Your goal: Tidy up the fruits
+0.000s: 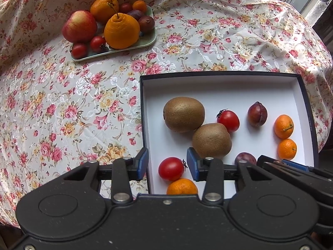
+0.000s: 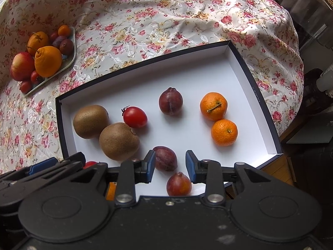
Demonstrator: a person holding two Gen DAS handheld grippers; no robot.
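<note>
Two sets of tongs hover over the near edge of the white-lined box (image 2: 245, 66), both spread and holding nothing. My left tongs (image 1: 167, 163) bracket a cherry tomato (image 1: 171, 168) beside a mandarin (image 1: 182, 186); my right tongs (image 2: 170, 163) sit above a plum (image 2: 165, 160), with a second plum (image 2: 178, 184) nearer me. Inside the box lie two kiwis (image 2: 119, 141) touching each other, another tomato (image 2: 134, 117), a third plum (image 2: 170, 101) and two mandarins (image 2: 213, 105) side by side. I judge I am mid-sorting, grouping like with like. Next calls for lowering onto the plum and closing gently. More fruit waits on the green tray (image 1: 145, 42) across the floral counter (image 1: 62, 104). Small print runs along the box rim, too tiny to read.
</note>
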